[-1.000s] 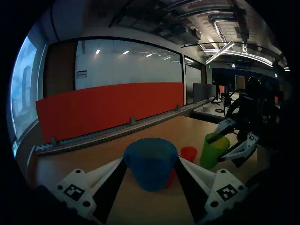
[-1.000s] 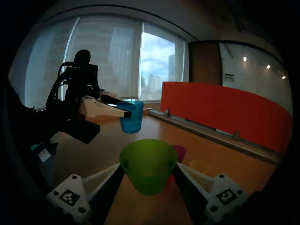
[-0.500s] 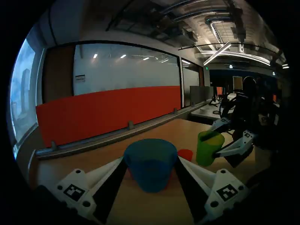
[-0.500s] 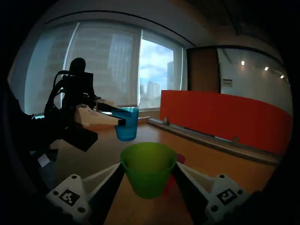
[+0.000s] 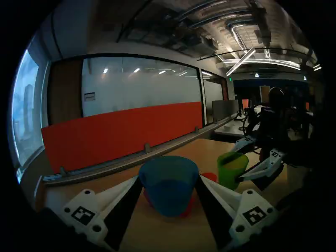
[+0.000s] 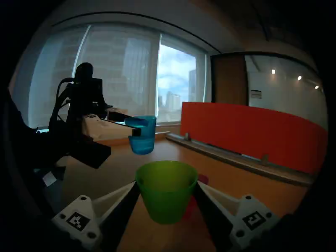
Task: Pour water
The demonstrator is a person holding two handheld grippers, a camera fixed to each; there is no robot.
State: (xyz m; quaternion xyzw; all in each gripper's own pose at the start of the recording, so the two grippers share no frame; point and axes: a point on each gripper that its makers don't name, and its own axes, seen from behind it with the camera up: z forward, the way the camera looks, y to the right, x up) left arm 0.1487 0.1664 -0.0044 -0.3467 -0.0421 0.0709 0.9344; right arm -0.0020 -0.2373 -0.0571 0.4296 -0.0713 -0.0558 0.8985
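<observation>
- The left hand-held gripper is closed on a blue cup. Both white fingers press its sides, and the cup sits upright at 6 o'clock in the left gripper view.
- The right hand-held gripper likewise clamps a green cup between both fingers, upright with its mouth open to the camera.
- In the right gripper view the blue cup hangs clear of the counter, at 11 o'clock from the green cup and well apart from it.
- In the left gripper view the green cup is at 3 o'clock from the blue one.
- A red cup peeks out between them, low on the counter.
- I cannot tell whether either held cup has water in it.
- A red partition panel runs along the counter's far edge.
- A bright window stands behind the left hand-held gripper.
</observation>
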